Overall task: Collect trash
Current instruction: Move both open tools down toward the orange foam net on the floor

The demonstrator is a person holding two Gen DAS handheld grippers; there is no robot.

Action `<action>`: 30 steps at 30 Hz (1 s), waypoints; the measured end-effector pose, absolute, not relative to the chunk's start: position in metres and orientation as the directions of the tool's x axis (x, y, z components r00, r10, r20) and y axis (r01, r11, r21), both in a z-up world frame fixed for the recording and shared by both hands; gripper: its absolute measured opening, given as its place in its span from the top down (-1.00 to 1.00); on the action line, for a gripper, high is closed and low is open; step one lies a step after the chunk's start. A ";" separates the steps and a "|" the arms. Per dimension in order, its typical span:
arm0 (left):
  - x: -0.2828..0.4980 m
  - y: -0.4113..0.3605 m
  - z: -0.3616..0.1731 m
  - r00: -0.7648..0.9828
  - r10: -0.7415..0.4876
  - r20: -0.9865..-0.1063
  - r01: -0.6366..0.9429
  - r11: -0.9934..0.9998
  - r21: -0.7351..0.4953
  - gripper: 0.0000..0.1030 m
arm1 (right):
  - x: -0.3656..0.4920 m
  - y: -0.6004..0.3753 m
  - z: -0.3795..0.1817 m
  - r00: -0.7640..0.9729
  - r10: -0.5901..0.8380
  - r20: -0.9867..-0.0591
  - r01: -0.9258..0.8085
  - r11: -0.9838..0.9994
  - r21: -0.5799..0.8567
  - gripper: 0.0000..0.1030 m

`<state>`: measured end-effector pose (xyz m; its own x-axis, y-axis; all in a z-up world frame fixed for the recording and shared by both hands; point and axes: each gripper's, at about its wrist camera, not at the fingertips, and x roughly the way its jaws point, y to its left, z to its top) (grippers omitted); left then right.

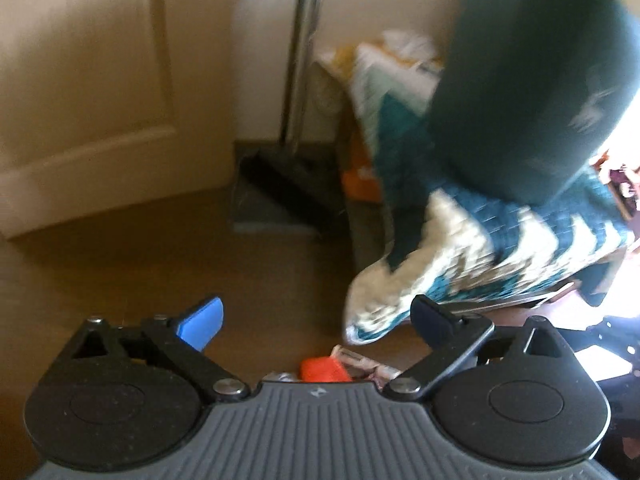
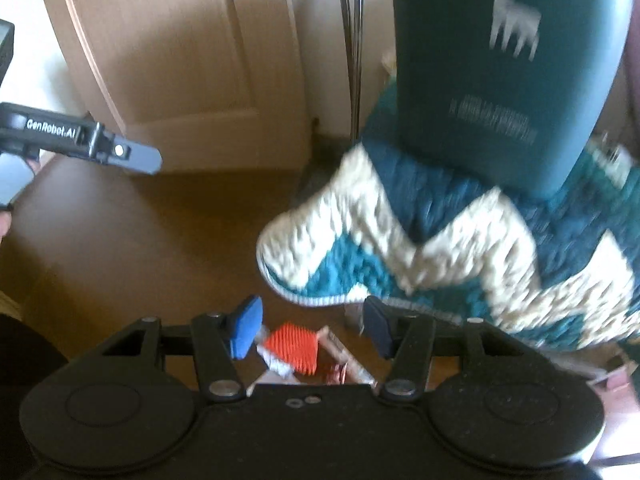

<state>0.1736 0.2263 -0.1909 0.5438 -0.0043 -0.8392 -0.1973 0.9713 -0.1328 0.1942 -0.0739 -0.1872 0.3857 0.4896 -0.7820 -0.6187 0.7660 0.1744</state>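
Right wrist view, bottom centre: right gripper [image 2: 310,330] spread wide, empty, just above the orange ridged wrapper and crumpled packets [image 2: 294,346] on the brown floor [image 2: 132,248]. Left gripper [image 1: 316,320] also released, same litter [image 1: 322,369] at its lower edge. Mid-frame right: teal-and-cream zigzag knitted blanket [image 2: 420,240]; above, dark teal bag [image 2: 500,80]. Judged step: approach to grasp; next, drop lower and close on the wrapper.

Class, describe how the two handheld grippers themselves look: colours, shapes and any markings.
Both grippers, left gripper and right gripper, are black with two round discs, silver pivot bolts and blue finger pads. The left one's body is ribbed grey and reads "GenRobot.AI".
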 end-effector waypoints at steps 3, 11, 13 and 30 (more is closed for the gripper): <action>0.180 0.239 -0.234 0.493 0.005 -0.870 -0.218 0.969 -0.119 -0.96 | 0.201 -0.067 -0.223 0.336 0.467 -0.818 -0.614 0.767 0.185 -0.08; 0.201 0.233 -0.348 0.349 -0.012 -0.937 -0.171 0.982 -0.076 -0.95 | 0.218 -0.048 -0.317 0.200 0.374 -0.906 -0.629 0.758 0.174 -0.08; 0.208 0.227 -0.375 0.309 -0.015 -0.951 -0.156 0.986 -0.066 -0.95 | 0.223 -0.043 -0.338 0.179 0.353 -0.918 -0.631 0.757 0.168 -0.08; 0.264 0.179 -0.531 0.060 -0.063 -0.996 -0.090 0.994 -0.068 -0.95 | 0.274 -0.005 -0.483 0.012 0.273 -0.962 -0.600 0.771 0.212 -0.05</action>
<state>0.2636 0.1794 -0.5314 0.0605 -0.0626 -0.9962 -0.0900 0.9936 -0.0679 0.2738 -0.0053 -0.4833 0.0116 0.2731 -0.9619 -0.6001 0.7714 0.2117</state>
